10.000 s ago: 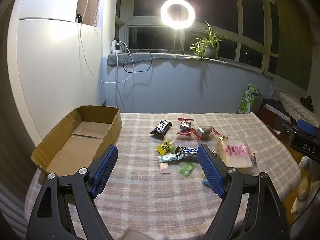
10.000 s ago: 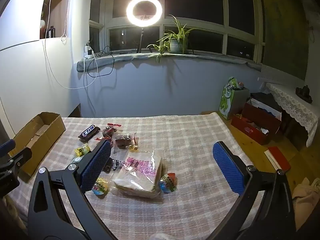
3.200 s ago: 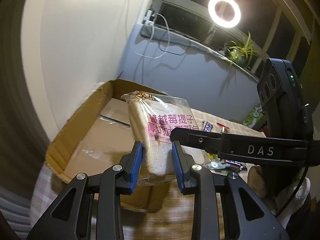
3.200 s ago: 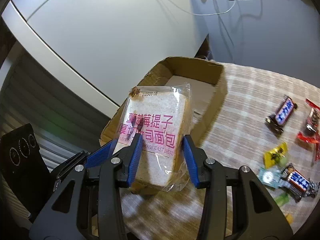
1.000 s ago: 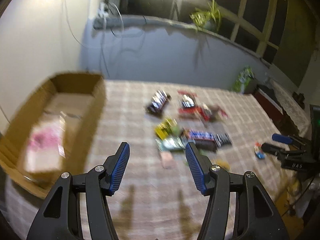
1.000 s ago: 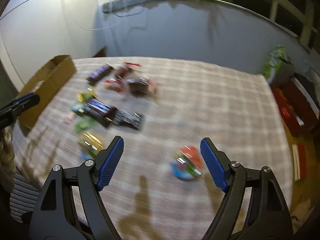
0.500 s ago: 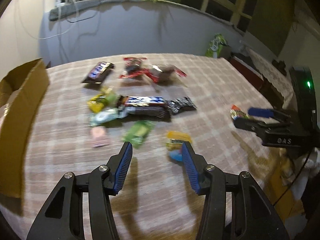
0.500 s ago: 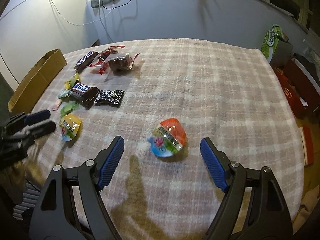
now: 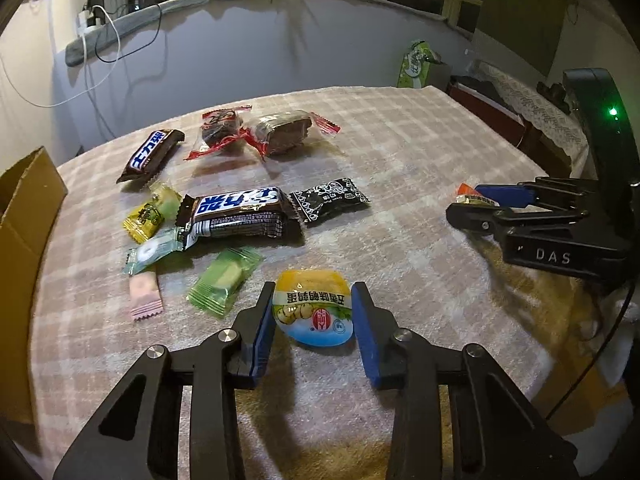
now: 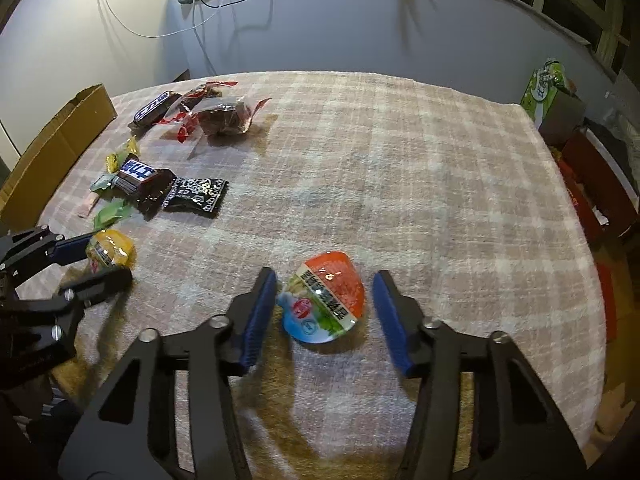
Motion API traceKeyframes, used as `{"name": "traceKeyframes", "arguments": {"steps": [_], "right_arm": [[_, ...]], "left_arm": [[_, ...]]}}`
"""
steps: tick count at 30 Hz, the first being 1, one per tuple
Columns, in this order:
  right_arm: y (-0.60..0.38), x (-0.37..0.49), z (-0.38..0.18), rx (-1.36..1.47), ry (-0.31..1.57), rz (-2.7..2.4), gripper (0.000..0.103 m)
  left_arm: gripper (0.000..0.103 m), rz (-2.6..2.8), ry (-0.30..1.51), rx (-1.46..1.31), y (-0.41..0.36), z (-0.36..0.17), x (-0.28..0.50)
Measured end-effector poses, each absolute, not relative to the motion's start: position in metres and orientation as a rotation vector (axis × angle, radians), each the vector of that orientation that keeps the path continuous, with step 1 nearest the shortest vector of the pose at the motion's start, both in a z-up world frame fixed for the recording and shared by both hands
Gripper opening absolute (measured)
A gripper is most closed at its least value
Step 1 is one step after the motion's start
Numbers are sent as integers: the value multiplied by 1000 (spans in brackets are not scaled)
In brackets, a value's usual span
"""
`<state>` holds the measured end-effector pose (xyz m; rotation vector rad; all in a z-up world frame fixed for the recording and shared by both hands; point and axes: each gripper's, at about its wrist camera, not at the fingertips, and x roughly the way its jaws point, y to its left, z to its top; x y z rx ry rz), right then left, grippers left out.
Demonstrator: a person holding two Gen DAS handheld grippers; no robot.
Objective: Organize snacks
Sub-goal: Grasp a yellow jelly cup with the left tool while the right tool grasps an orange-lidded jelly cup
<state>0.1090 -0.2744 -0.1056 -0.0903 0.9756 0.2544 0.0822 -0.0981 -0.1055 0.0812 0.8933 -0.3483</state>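
A yellow jelly cup [image 9: 313,307] lies on the checked tablecloth between the fingers of my left gripper [image 9: 312,326]; the pads sit close on both sides of it. An orange jelly cup [image 10: 326,300] lies between the fingers of my right gripper [image 10: 324,312], which is open with gaps on both sides. The left gripper [image 10: 92,264] and yellow cup [image 10: 110,252] also show in the right wrist view. The right gripper [image 9: 476,206] shows in the left wrist view around the orange cup [image 9: 468,194].
Several wrapped snacks lie in a group: chocolate bars [image 9: 240,216], a black packet [image 9: 330,200], red-wrapped cakes [image 9: 280,132], small candies [image 9: 222,280]. A cardboard box [image 9: 24,216] stands at the table's left edge. The table's right edge drops to the floor.
Both grippers have moved down and forward onto the jelly cups and narrowed. The left fingers now flank the yellow cup, the right fingers the orange cup.
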Motion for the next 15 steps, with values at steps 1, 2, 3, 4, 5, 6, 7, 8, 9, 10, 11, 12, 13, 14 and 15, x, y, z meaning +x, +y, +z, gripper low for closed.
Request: {"name": "traceKeyframes", "arguments": {"steps": [1, 2, 3, 4, 5, 6, 7, 8, 9, 10, 11, 12, 13, 14, 15], "right_arm": [[-276, 109, -105, -84, 977, 255, 44], [-277, 109, -105, -81, 979, 254, 43], [-278, 108, -104, -79, 980, 255, 43], [-277, 108, -104, -78, 981, 253, 42], [-277, 108, -104, -79, 980, 251, 42], [-278, 108, -105, -78, 980, 251, 41], [-278, 108, -104, -73, 980, 251, 41], [-278, 108, -104, -67, 981, 252, 40], [-279, 108, -103, -61, 980, 253, 40], [-279, 108, -102, -59, 979, 253, 40], [-279, 107, -101, -55, 976, 252, 39], [-279, 107, -100, -51, 974, 251, 39], [-279, 107, -97, -44, 972, 254, 39], [-278, 107, -95, -40, 970, 256, 39], [-276, 106, -92, -38, 965, 260, 39]], "left_arm": [[35, -347, 892, 84, -98, -106, 82], [35, -346, 891, 86, -98, -106, 82], [35, -346, 889, 87, -98, -106, 82], [34, -346, 887, 84, -97, -105, 82], [34, -347, 885, 80, -97, -105, 81], [34, -346, 883, 73, -96, -104, 81], [34, -346, 882, 66, -95, -104, 81], [34, -346, 878, 57, -92, -102, 81], [34, -347, 874, 52, -91, -101, 80], [34, -347, 871, 45, -89, -100, 80], [34, -348, 869, 36, -87, -98, 80], [34, -348, 866, 25, -84, -96, 80], [34, -348, 863, 14, -81, -94, 79], [34, -347, 859, 4, -78, -91, 79], [34, -344, 853, -6, -75, -88, 79]]}}
